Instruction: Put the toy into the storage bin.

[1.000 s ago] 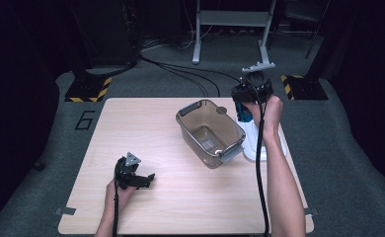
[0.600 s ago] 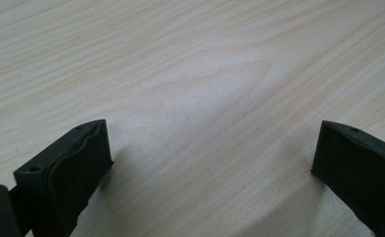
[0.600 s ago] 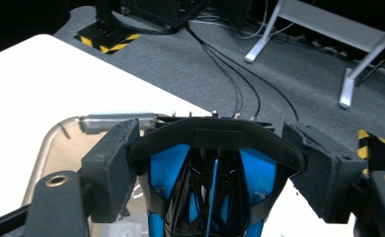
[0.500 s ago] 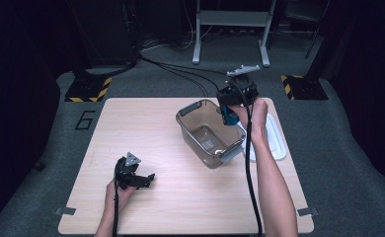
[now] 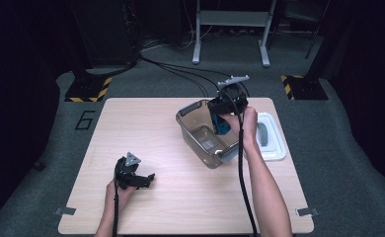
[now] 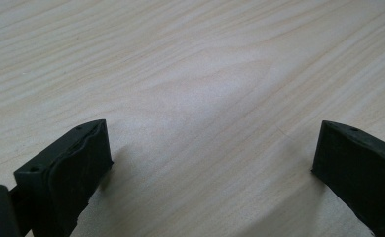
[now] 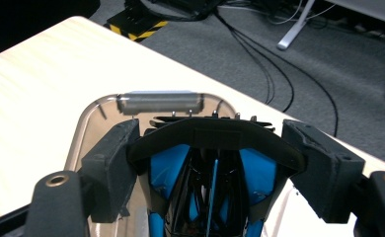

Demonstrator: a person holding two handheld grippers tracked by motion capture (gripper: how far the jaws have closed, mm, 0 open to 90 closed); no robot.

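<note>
My right gripper (image 5: 221, 118) points down over a clear plastic bin (image 5: 193, 111) at the table's right middle. It is shut on a blue and black object (image 5: 222, 128) that hangs into the bin's far right part. In the right gripper view the pads (image 7: 112, 158) press on the object's black curved rim (image 7: 215, 136), with blue panels (image 7: 259, 168) below it and the bin's grey handle (image 7: 158, 102) beyond. My left gripper (image 5: 145, 180) lies on the table at the near left. Its jaws stand open over bare wood (image 6: 205, 98), with nothing between them.
A white lid-like tray (image 5: 275, 148) lies right of the bin, near the table's right edge. The person's right forearm (image 5: 259, 182) crosses the near right of the table. Cables and a metal stand's legs (image 5: 230, 44) are on the floor behind.
My right gripper has carried the blue and black object left and down, from above the white tray to over the bin. The left gripper has stayed put.
</note>
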